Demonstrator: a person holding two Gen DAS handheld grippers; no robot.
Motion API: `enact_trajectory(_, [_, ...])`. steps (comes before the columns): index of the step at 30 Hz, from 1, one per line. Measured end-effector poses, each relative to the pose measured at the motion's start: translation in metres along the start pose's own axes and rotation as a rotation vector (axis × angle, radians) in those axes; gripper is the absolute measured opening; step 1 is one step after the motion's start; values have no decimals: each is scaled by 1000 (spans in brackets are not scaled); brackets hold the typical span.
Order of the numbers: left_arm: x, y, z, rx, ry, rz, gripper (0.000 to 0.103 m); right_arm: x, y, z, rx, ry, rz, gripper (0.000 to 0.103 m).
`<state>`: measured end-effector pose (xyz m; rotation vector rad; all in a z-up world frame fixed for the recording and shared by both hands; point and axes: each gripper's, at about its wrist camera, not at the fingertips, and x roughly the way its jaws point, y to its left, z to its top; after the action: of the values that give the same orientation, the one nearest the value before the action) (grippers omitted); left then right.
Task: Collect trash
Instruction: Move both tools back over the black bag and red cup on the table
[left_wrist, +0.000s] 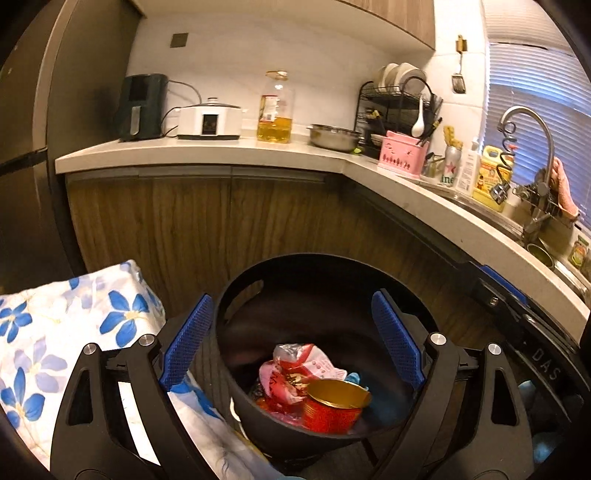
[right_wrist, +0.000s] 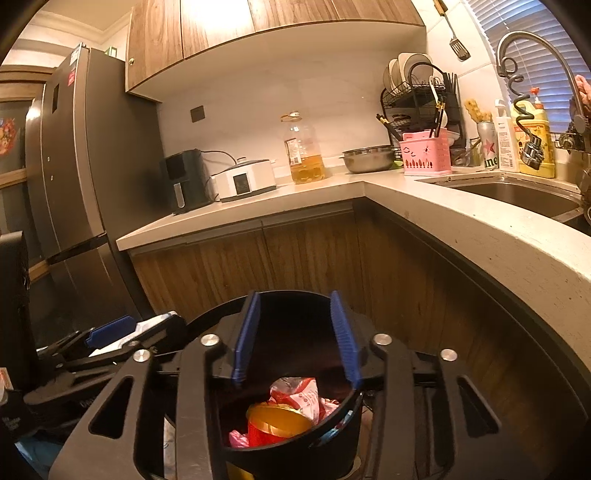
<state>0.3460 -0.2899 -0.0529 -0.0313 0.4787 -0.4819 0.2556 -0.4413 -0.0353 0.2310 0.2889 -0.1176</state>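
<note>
An L-shaped pale stone counter (right_wrist: 424, 206) over wood-grain cabinets (right_wrist: 295, 254) curves ahead of both grippers. Below the spread left gripper (left_wrist: 291, 345) and the half-parted, empty right gripper (right_wrist: 295, 339) sits a round black bin (left_wrist: 255, 291) holding a crumpled red wrapper (left_wrist: 295, 369) and 1 red can (left_wrist: 332, 406).

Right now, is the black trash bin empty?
No, the black trash bin already holds a red can and a crumpled red-and-white wrapper.
</note>
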Motion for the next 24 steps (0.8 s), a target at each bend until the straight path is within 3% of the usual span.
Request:
enact_trajectory(5, [-18,12,-7,-36,-7,57,94,-7,-1,-4,17,5,-6,66])
enact_trajectory(10, [-47,27,-23,-38,-22,176,96,-22,9,-15,19,10,1,79])
enact_trajectory(24, [-161,133,-79,-158,-79,567,97,-29,88,-45,-35,62,93,85])
